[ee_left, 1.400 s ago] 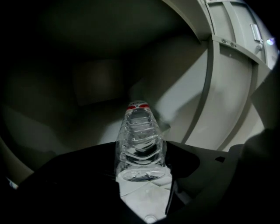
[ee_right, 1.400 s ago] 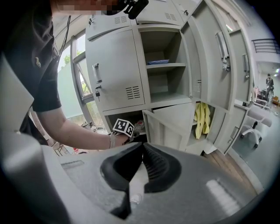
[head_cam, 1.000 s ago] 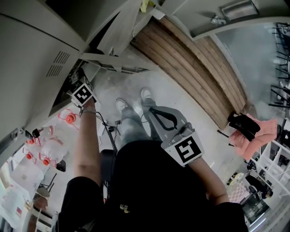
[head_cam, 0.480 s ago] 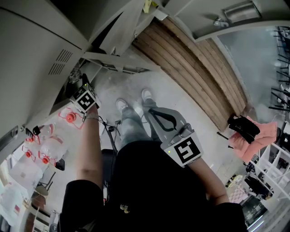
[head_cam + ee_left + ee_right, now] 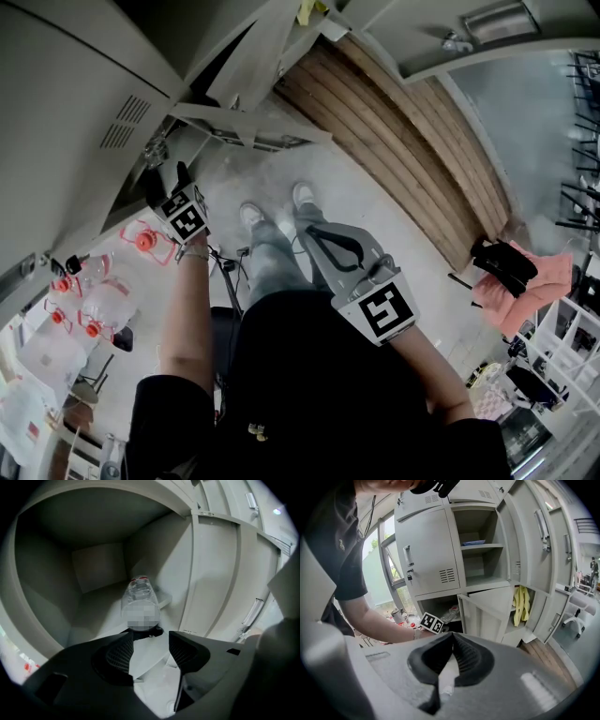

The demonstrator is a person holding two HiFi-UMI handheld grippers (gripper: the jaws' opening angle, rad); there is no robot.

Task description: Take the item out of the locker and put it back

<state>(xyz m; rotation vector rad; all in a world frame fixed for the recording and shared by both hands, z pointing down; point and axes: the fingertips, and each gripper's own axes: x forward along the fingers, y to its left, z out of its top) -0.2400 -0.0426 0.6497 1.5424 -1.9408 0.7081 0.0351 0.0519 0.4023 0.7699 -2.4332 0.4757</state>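
A clear plastic bottle lies on its side on the floor of the low locker compartment. It also shows as the bottle in the head view and the bottle in the right gripper view. My left gripper is just in front of the bottle's near end, its jaws closing with nothing between them. In the head view the left gripper sits at the compartment's mouth. My right gripper hangs over the floor in front of my legs, shut and empty. Its tips meet in the right gripper view.
The compartment's door stands open to the right. A yellow cloth hangs in the neighbouring locker. Water jugs with red caps stand on the floor at the left. A wooden bench runs along the right, and a pink jacket lies beyond it.
My left gripper has drawn back from the locker opening towards me, leaving the bottle inside. The right gripper has stayed where it was.
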